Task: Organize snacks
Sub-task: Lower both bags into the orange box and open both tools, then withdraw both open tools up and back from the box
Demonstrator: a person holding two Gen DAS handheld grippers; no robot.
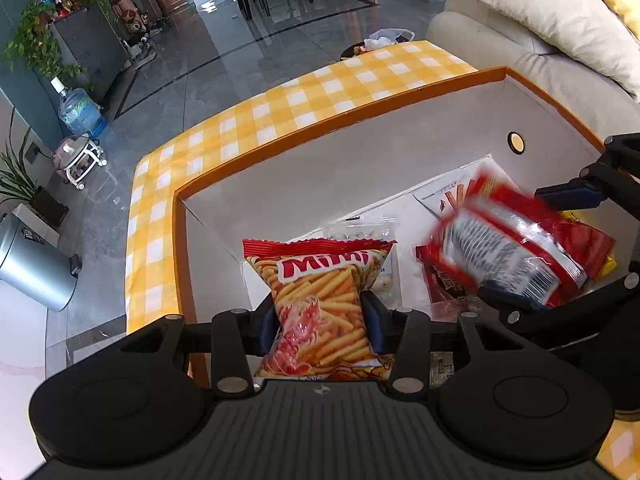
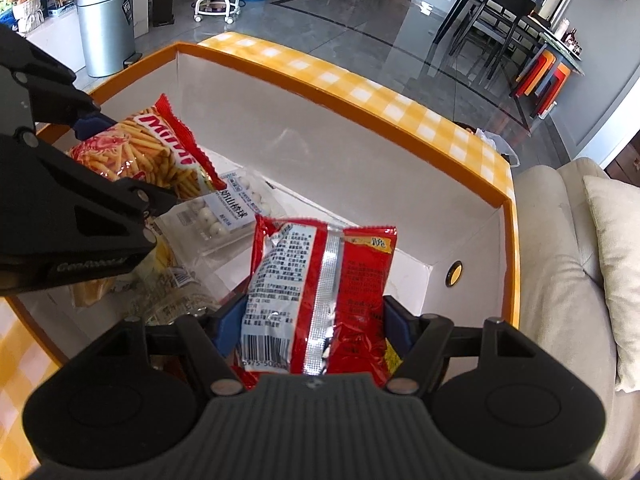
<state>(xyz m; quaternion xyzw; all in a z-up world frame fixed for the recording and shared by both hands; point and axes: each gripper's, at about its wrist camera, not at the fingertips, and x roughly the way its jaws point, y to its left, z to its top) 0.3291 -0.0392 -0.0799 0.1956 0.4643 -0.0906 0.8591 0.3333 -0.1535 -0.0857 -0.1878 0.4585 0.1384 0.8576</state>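
**Ana:** Tool on the left first: the left tool [image 1: 322, 326] has the Mimi snack bag [image 1: 320, 304] between its blue pads, about half open, pads against the bag's pinched sides as far as I can see. It hangs over the near left part of the orange-rimmed box [image 1: 340, 118], bag upright, its lower end hidden behind the tool.

**Ben:** Is it gripped or let go?

**Ana:** Looks gripped, since the bag is squeezed in at the waist. Whether it rests on the box floor I cannot tell.

**Ben:** And beyond it?

**Ana:** Just behind the Mimi bag lies a clear pack of white balls [image 2: 230, 210], flat on the floor of the box. Under the left tool, in the right wrist view, there is another pale packet [image 2: 176, 280], partly hidden.

**Ben:** The right side?

**Ana:** The right tool [image 2: 314, 330] is fairly wide open around a red foil bag [image 2: 320, 292], back side up with barcode showing. The pads sit at its two edges; I judge it held. It hovers tilted above other red packets [image 1: 444, 280] in the right part of the box.

**Ben:** How far along?

**Ana:** Several snacks are already inside; these two are arriving. I see none on the checkered worktop [image 1: 320, 92], but much of it is out of view, so what remains is uncertain
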